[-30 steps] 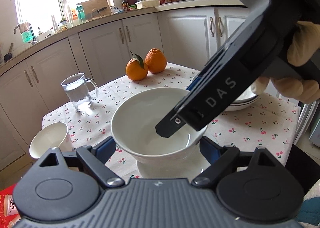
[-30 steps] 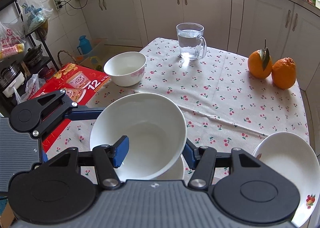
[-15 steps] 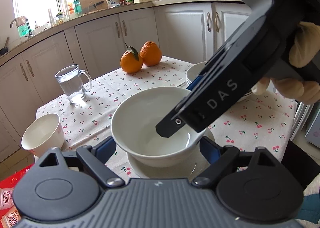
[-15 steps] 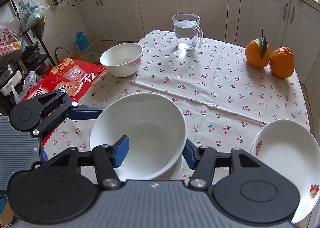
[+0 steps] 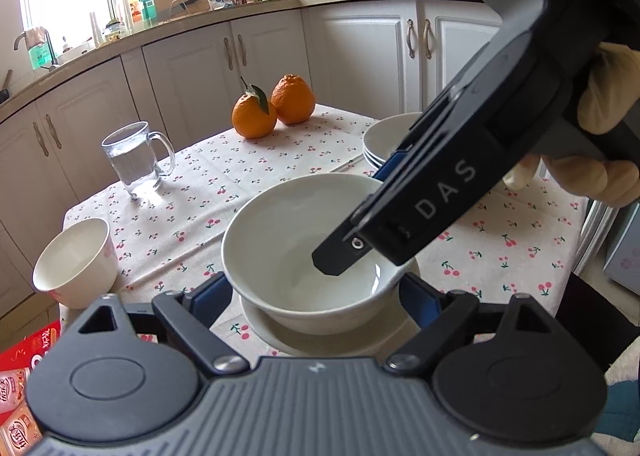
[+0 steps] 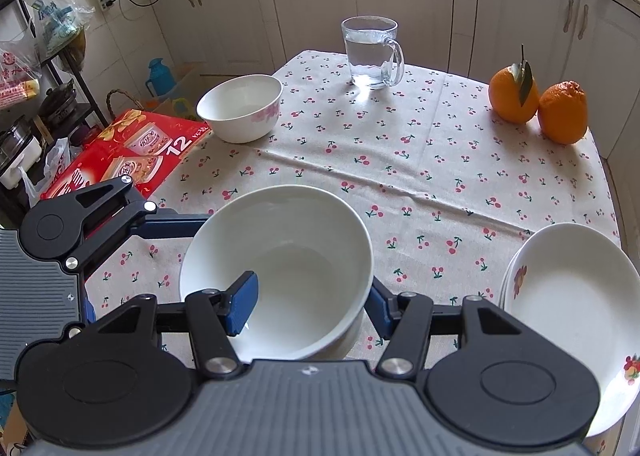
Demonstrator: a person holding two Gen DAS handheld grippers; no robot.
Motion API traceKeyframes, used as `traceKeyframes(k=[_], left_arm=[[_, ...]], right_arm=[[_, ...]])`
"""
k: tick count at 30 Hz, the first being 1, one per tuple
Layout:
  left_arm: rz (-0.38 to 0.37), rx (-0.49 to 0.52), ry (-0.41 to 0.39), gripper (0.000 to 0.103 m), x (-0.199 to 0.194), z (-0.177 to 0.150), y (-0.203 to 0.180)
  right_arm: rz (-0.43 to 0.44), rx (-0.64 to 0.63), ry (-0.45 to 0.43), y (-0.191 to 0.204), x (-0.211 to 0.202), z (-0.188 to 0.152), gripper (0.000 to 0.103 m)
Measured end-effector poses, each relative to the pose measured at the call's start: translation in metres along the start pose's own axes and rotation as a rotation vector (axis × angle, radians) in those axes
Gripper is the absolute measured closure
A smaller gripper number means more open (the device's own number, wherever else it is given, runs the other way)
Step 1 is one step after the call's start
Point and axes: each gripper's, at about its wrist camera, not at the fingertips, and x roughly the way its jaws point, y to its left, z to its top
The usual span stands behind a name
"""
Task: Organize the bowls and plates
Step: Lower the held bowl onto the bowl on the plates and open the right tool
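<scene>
A large white bowl [image 5: 296, 252] [image 6: 288, 264] sits on a small white plate [image 5: 320, 340] near the table's front edge. My left gripper [image 5: 316, 296] is open, its blue pads on either side of the bowl's base. My right gripper [image 6: 310, 306] straddles the bowl's right rim, one pad [image 6: 242, 302] inside and one outside; I cannot tell whether it pinches the rim. It shows from the side in the left wrist view [image 5: 420, 208]. A smaller white bowl [image 6: 240, 108] [image 5: 74, 266] stands at the table's left edge. A stack of plates [image 6: 572, 296] [image 5: 390, 136] lies at the right.
A glass mug of water [image 6: 372, 52] stands at the far side of the cherry-print tablecloth [image 6: 400, 160]. Two oranges [image 6: 538, 104] sit at the far right corner. A red carton [image 6: 120, 152] lies on the floor to the left. Kitchen cabinets surround the table.
Both grippers and the large bowl keep the same positions relative to each other. The table objects shift in view, so the cameras have moved a little.
</scene>
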Motion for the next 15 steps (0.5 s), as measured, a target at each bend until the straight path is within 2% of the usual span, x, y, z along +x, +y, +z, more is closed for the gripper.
traceKeyframes(k=[15], left_arm=[[-0.020,-0.033,0.001,0.012,-0.0010,-0.0035,0.0026]], right_arm=[[0.001,-0.003,0.008,0.0014,0.0043,-0.0046,0.039]])
